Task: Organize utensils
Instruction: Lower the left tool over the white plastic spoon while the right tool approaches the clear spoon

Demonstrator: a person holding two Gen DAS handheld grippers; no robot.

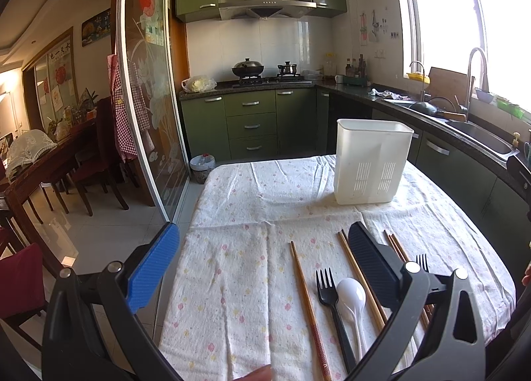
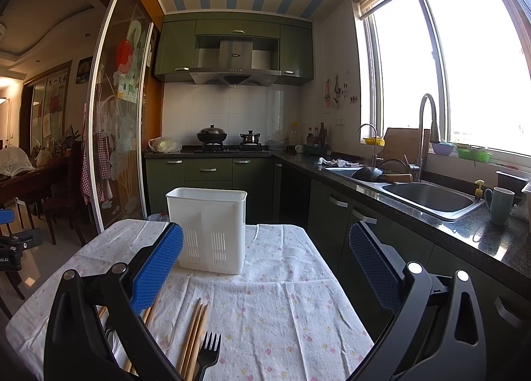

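Observation:
A white slotted utensil holder (image 1: 371, 161) (image 2: 207, 230) stands upright at the far end of a cloth-covered table (image 1: 252, 248) (image 2: 292, 311). On the near cloth lie a wooden chopstick (image 1: 307, 301), a black fork (image 1: 332, 308), a white spoon (image 1: 352, 304) and more chopsticks (image 1: 360, 278). The right wrist view shows chopsticks (image 2: 194, 334) beside a black fork (image 2: 209, 352). My left gripper (image 1: 265, 261) hangs open above the utensils, holding nothing. My right gripper (image 2: 265, 268) is open too, empty, in front of the holder.
A dark counter with a sink (image 2: 428, 196), faucet (image 2: 426, 135) and mug (image 2: 499, 205) runs along the right. A stove with pots (image 1: 249, 68) is at the back. A glass sliding door (image 1: 149, 88) and dining chairs (image 1: 99, 161) stand left. A fingertip (image 1: 255, 374) shows at the bottom edge.

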